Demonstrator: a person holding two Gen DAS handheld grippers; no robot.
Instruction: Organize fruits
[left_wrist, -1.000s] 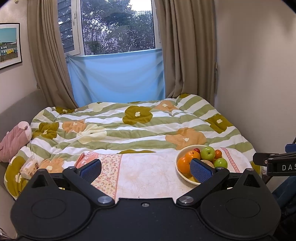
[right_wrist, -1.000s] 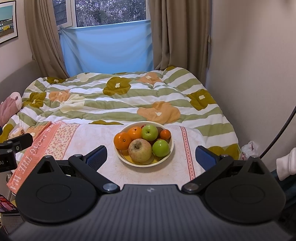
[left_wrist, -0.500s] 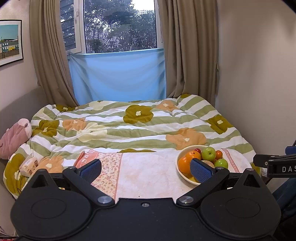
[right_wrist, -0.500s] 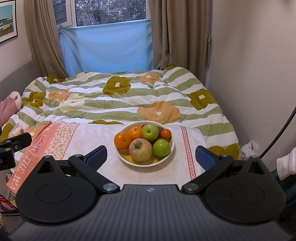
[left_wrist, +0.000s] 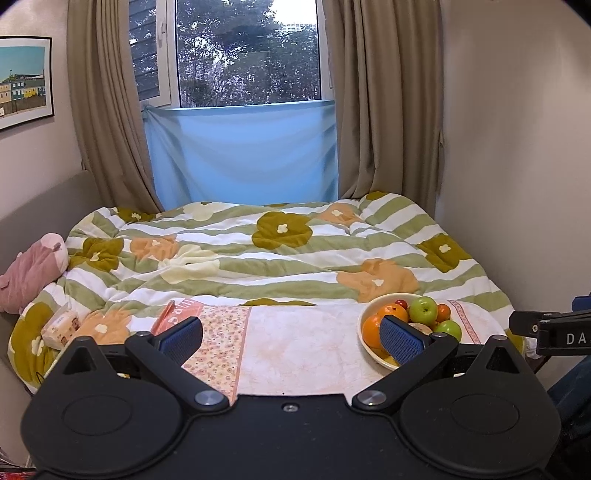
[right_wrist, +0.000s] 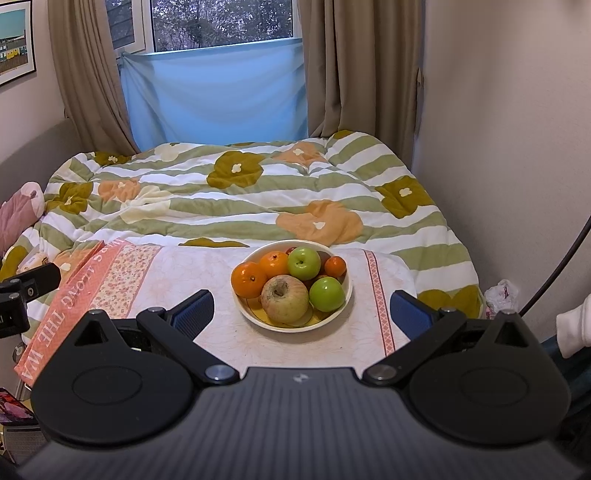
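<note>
A cream bowl (right_wrist: 334, 316) of fruit stands on a pale cloth-covered table (right_wrist: 229, 336) at the foot of the bed. It holds a large yellow-red apple (right_wrist: 284, 299), two green apples (right_wrist: 303, 263), oranges (right_wrist: 248, 279) and small red fruit. My right gripper (right_wrist: 301, 314) is open and empty, a little short of the bowl. My left gripper (left_wrist: 291, 338) is open and empty, over the table left of the bowl (left_wrist: 369, 314); its right finger hides part of the bowl.
A bed with a green-striped floral duvet (right_wrist: 240, 192) lies behind the table. A pink plush toy (left_wrist: 29, 273) and a tissue pack (left_wrist: 61, 328) lie at the left. A wall (right_wrist: 517, 147) is close on the right.
The left gripper's view has tilted up slightly, showing more of the window. The right gripper and the fruit have hardly moved.
</note>
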